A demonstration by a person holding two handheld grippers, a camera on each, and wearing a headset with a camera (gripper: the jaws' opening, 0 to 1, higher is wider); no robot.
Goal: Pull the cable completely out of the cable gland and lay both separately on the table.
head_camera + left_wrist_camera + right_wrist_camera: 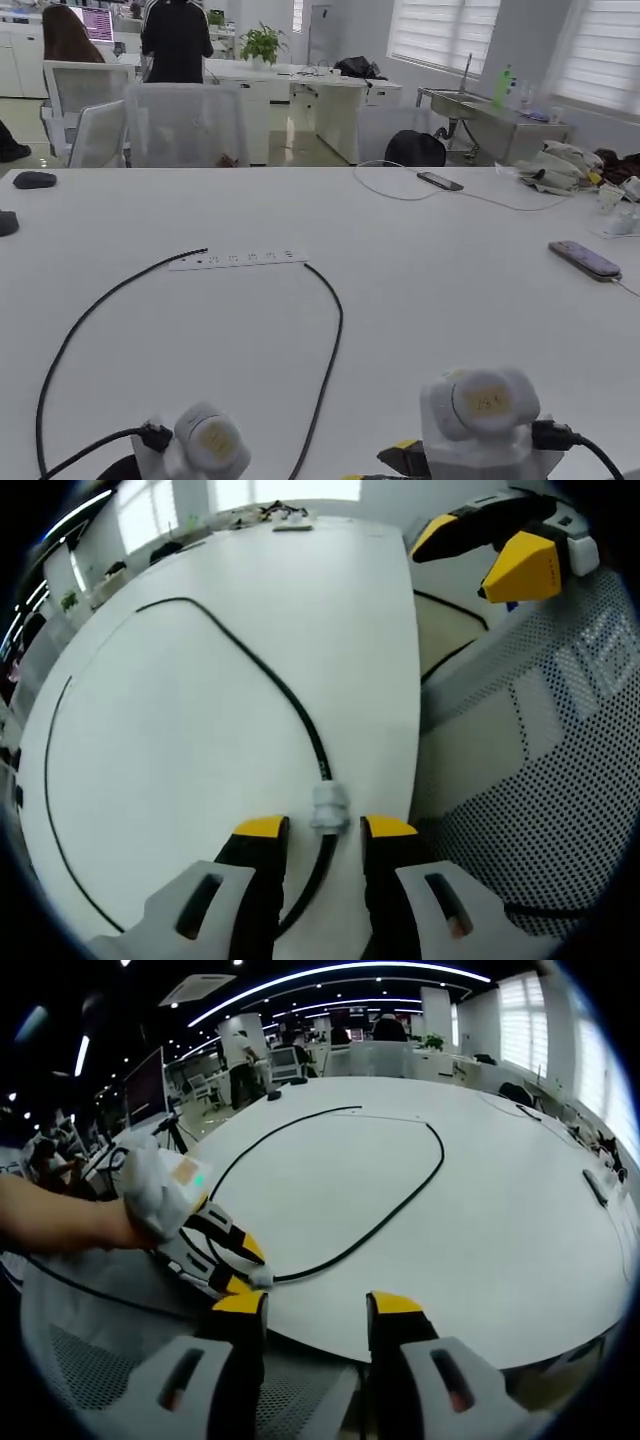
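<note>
Both cropped at the near edge, head view
cable gland (329, 808) sits inside spread left hand-held gripper (325, 830), right hand-held gripper (318, 1305) spread too, power strip (237, 260) far.

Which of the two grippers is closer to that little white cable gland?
Left. The cable gland lies between the open jaws of the left gripper; the right gripper hovers apart, past the table edge.

Got the right gripper (320, 1305) at the bottom, yellow-tipped jaws apart with nothing between, just off the edge of the white table (500, 1240). Over on the left, spotting the left gripper (240, 1265) in a hand (115, 1228), tips at a pale cable gland (260, 1278) (can't tell if pinched). Can follow the black cable (437, 1165) looping across the tabletop.
</note>
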